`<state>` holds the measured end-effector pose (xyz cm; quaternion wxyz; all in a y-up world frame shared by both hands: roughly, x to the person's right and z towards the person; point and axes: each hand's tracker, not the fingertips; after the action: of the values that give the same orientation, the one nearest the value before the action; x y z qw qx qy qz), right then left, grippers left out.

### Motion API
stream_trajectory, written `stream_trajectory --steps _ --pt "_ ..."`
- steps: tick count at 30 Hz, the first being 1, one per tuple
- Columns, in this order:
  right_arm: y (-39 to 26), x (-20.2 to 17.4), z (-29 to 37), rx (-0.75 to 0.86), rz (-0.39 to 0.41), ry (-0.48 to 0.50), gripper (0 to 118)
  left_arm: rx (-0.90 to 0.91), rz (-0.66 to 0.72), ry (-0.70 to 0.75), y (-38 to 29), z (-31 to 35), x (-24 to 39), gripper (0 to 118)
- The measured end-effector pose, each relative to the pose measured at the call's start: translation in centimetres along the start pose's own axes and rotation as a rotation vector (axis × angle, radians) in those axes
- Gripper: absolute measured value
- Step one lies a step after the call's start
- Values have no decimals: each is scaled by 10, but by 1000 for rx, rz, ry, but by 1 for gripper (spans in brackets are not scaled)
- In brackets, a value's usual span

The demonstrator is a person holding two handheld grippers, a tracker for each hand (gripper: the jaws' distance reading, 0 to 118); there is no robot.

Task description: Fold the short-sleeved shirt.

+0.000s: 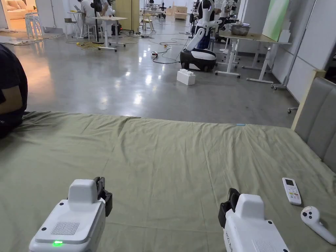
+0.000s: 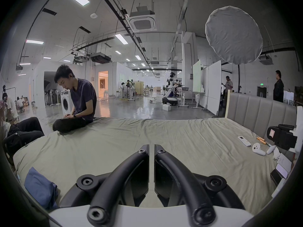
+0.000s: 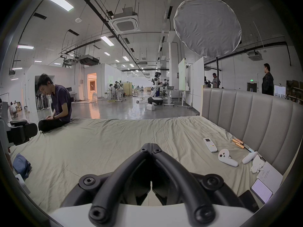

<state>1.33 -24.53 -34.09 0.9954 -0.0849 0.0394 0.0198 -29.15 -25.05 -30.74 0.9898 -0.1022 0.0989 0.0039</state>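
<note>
Pre-fold stage, I reckon: left gripper (image 2: 151, 147) jaws nearly together w/ a slit between, right gripper (image 3: 150, 146) tips touching, both empty over the bed sheet (image 1: 170, 157); blue bundle (image 2: 40, 188), prob. the shirt, sits crumpled far left, so next needs reach + grab.

Matt creased cloth bedsheet (image 1: 170, 154)

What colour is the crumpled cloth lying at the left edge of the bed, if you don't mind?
Blue; the crumpled cloth shows best in the left gripper view, on the olive-green bed sheet.
</note>
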Motion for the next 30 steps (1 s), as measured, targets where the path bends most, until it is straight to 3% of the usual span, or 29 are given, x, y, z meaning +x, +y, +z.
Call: stream_trajectory --steps 10,12,13,15,17,23,30 --pt "0 1 -1 18 23 -19 4 -5 -10 -5 3 -1 1 6" --pt "-1 2 -1 16 21 -15 21 -6 -14 -7 3 -1 -1 10" --pt "-1 3 -1 12 20 -15 36 -4 -20 -8 3 -1 -1 17" --pt "-3 3 -2 2 15 -25 66 -2 -28 -6 2 0 -1 39" --pt "-4 3 -2 1 16 -39 82 6 -30 -6 1 2 -2 59" --pt "-4 3 -2 -8 1 -61 110 11 -39 45 -1 3 -3 79" --pt "2 7 0 -15 -46 -49 118 -7 44 49 0 4 -16 97"
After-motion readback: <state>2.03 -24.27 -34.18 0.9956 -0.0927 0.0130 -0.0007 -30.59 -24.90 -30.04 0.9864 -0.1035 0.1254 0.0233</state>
